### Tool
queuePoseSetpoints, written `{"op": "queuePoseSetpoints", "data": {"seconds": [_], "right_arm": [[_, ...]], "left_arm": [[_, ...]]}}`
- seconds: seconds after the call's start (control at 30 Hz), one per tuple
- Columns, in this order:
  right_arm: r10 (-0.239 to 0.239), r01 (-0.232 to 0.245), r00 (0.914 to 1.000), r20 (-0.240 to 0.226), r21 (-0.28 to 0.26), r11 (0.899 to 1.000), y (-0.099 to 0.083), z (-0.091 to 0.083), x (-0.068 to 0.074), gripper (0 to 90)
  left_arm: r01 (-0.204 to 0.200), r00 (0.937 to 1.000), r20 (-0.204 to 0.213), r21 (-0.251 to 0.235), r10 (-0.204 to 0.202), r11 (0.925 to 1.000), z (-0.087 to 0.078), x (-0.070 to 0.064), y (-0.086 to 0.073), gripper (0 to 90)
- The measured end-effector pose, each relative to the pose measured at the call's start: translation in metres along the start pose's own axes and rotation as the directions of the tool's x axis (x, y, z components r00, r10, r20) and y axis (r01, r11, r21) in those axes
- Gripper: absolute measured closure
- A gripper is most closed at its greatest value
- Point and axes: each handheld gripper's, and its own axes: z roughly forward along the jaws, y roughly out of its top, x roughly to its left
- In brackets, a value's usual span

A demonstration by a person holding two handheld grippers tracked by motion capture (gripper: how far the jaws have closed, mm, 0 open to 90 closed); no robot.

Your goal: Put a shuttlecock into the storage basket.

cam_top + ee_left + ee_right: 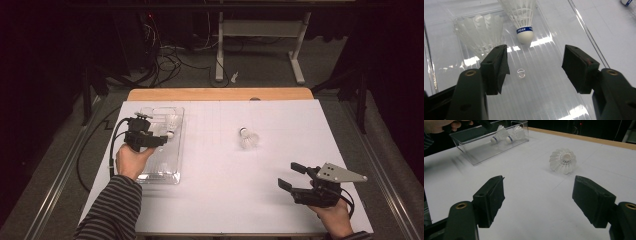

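Workspace: white sheet (215, 200) covering a table with a wooden far edge (220, 94).

Left gripper (161, 141): held in the person's left hand (131, 159) above the clear plastic tray (161, 176) at the left side of the sheet. Jaws stand wide apart with nothing between them (the left gripper view shows the ribbed tray floor through the gap). Same gripper in its own view: (535, 60).

Clear plastic tray: long, shallow, transparent; it lies lengthwise, near end toward the person. Wall seen from the left gripper view (586, 32) and from the right gripper view (474, 161).

Tray contents: 2 shuttlecocks at the far end. Banded shuttlecock (521, 17) carries a blue band marked PEAK, with its white cork pointing toward the jaws. Second shuttlecock (482, 32) lies just beside it, feathers partly behind the left-hand jaw. In the high view 1 of them shows near the gripper tip (172, 121).

Loose shuttlecock (248, 139): lies on its side on the bare sheet near the middle, well apart from the tray and from both grippers. In the right gripper view (563, 161) its open feather skirt faces the camera.

Right gripper (292, 176): held in the right hand (334, 217) low over the near right part of the sheet. Jaws fully spread, empty, aimed toward the loose shuttlecock. Own view: (537, 200).
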Motion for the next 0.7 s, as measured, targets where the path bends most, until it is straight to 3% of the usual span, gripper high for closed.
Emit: {"op": "queuePoseSetpoints", "data": {"seconds": [0.7], "right_arm": [[0.002,-0.002,1.0,-0.001,0.001,1.0,0.0,0.0,0.0,26.2]], "left_arm": [[-0.022,0.998,0.059,-0.038,0.024,0.999,-0.016,-0.009,-0.003,36.3]]}}
